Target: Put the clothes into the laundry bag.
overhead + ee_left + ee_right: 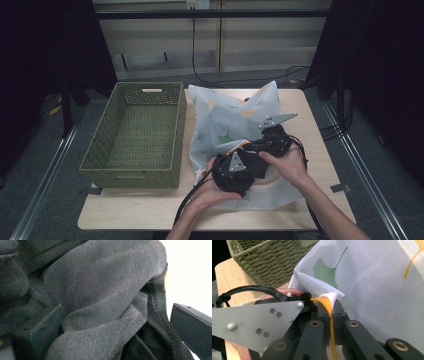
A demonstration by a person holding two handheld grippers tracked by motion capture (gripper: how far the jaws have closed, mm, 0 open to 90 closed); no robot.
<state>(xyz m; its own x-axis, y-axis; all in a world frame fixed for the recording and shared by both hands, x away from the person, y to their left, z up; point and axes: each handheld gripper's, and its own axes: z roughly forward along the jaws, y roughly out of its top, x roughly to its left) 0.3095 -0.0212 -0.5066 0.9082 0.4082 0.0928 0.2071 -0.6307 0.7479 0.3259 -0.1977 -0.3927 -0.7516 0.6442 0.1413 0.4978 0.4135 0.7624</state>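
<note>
Fingers of right gripper (331, 315) pinching mesh bag (372, 277) rim (orange-edged)

Dim overall in the high view, with black surroundings left and right and soft light from above on the table (150, 210); faint shadow under the basket (135, 130). Slightly soft, no glare. Close and blurred in the left gripper view: dark garment (100, 295) low in contrast, blown-out white at upper right. Brighter in the right gripper view, mesh bag (374, 285) sharp, near jaws and grey plate (254, 322) out of focus
</note>
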